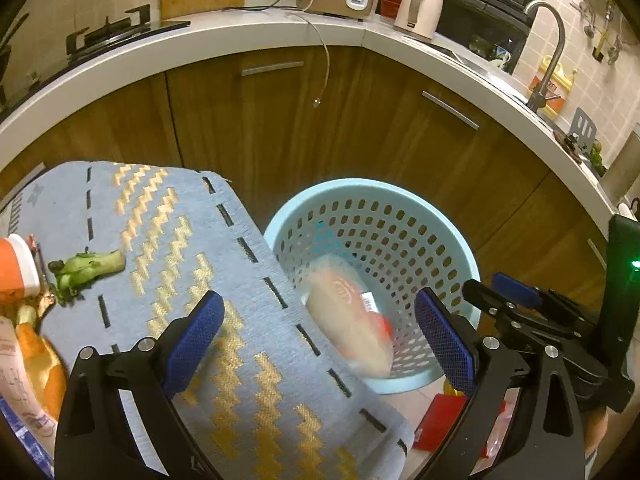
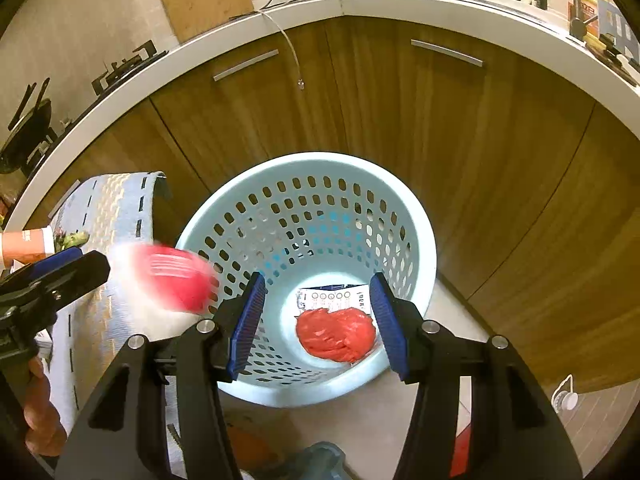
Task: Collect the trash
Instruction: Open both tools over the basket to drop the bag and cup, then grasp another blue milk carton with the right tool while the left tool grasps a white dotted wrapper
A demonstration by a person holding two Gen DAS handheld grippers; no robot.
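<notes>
A light blue perforated basket (image 1: 352, 185) stands on the floor by the cabinets. My left gripper (image 1: 320, 338) is open over the edge of a blue-grey mat (image 1: 240, 320) with yellow zigzags. A blurred clear-and-red packet (image 1: 348, 320) hangs between its fingers and the basket, with neither pad on it. My right gripper (image 2: 316, 328) is open above the basket (image 2: 316, 158), nothing between its fingers. Inside lie a crumpled red wrapper (image 2: 336, 338) and a printed white slip (image 2: 332, 296). The blurred packet (image 2: 172, 280) shows beside the left gripper's tip (image 2: 60, 272).
On the mat lie a green vegetable stub (image 1: 88, 268), an orange-and-white cup (image 1: 16, 272) and orange scraps (image 1: 36, 360). A red item (image 1: 440, 420) lies on the floor. Wooden cabinets (image 1: 280, 128) stand under a white counter with a kettle (image 1: 418, 10). A cable (image 1: 326, 64) dangles.
</notes>
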